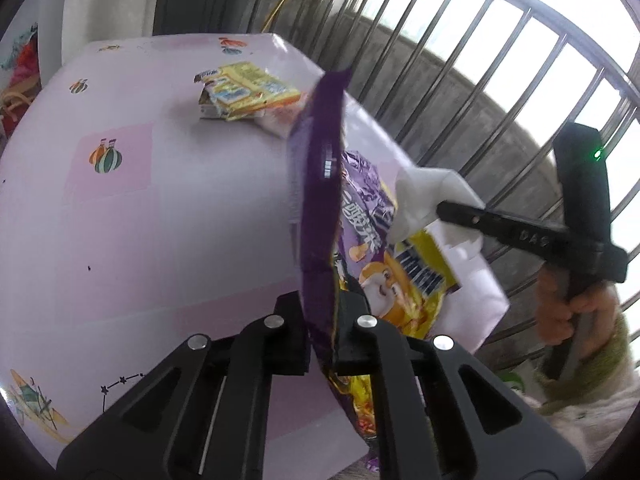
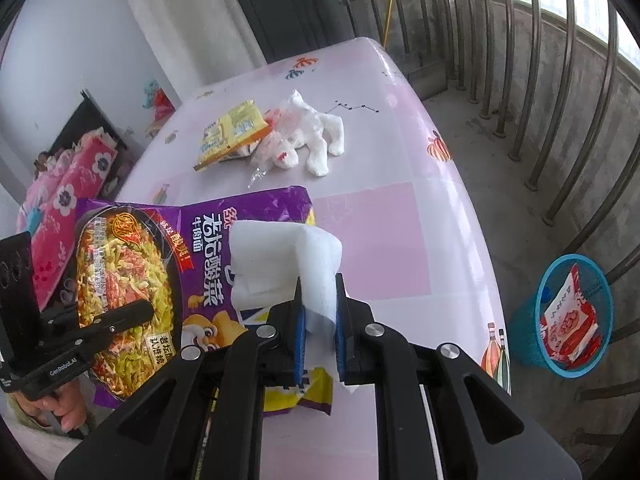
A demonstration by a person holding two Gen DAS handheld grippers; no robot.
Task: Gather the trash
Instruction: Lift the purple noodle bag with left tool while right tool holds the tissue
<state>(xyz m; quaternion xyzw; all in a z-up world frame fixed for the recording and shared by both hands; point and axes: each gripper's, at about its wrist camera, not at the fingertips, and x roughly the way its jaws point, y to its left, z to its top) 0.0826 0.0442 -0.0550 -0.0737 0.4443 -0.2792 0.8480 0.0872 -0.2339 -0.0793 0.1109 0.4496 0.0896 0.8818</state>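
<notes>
My left gripper [image 1: 322,330] is shut on the edge of a purple noodle wrapper [image 1: 320,184], which stands upright off the pink table [image 1: 120,220]. From the right wrist view the same wrapper [image 2: 132,272] shows its printed face, with the left gripper [image 2: 150,308] clamped on it. My right gripper [image 2: 318,316] is shut on a folded white tissue [image 2: 280,260]; in the left wrist view that tissue [image 1: 424,192] hangs from the right gripper [image 1: 440,210]. Further back on the table lie a yellow wrapper [image 2: 232,132], a crumpled white tissue [image 2: 316,136] and a clear plastic wrapper [image 2: 272,148].
A blue mesh bin [image 2: 560,320] with a red-and-white packet inside stands on the concrete floor right of the table. Metal railing bars [image 2: 560,100] run along the right side. A hand [image 1: 576,312] holds the right gripper's handle. Pink floral bedding [image 2: 68,208] lies at the left.
</notes>
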